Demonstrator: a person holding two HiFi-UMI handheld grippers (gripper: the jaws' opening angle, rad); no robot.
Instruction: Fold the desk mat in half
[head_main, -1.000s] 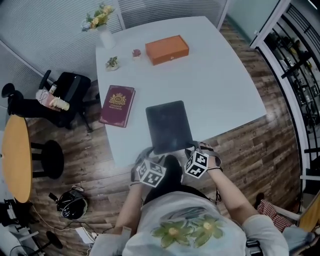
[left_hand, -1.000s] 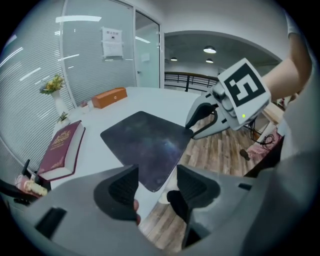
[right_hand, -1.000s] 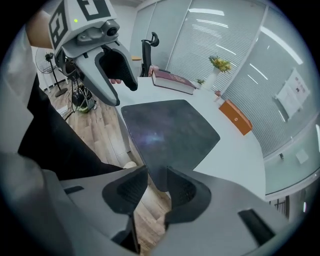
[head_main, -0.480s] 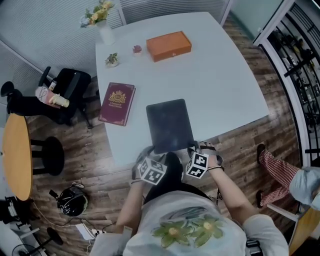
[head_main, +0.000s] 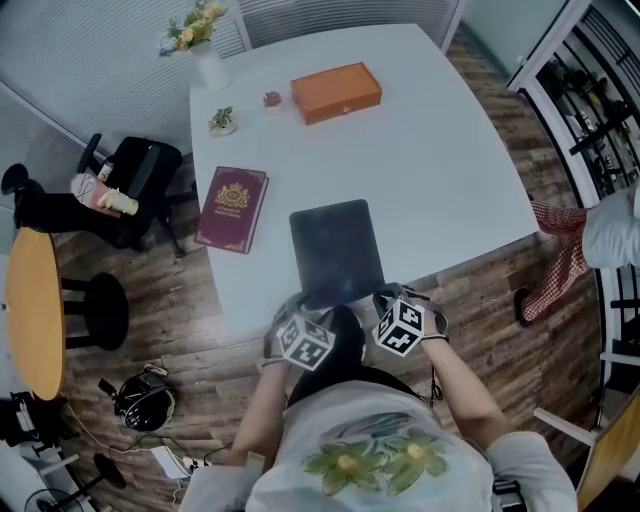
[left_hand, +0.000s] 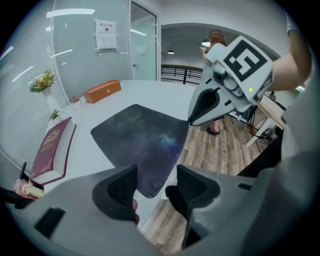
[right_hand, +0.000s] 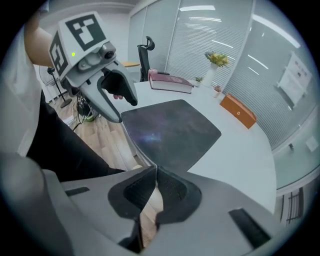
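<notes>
Right hand-held gripper (right_hand: 156, 170) has just been closing; jaws now pinch the near right corner of the dark rectangular soft desk mat (head_main: 337, 250), likely to lift it for folding. Left hand-held gripper (left_hand: 155, 176) gapes around the near left corner, not gripping. Mat lies flat at the white surface (head_main: 440, 150) near edge.

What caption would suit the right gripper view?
Right tool, jaws just closed on the near corner of the desk mat.

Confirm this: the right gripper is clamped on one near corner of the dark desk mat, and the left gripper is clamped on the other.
Wrong about the left gripper: the left gripper view shows its jaws apart at the corner of the desk mat, not pressing it. The right gripper, its jaws having just closed, is clamped on its corner.
</notes>
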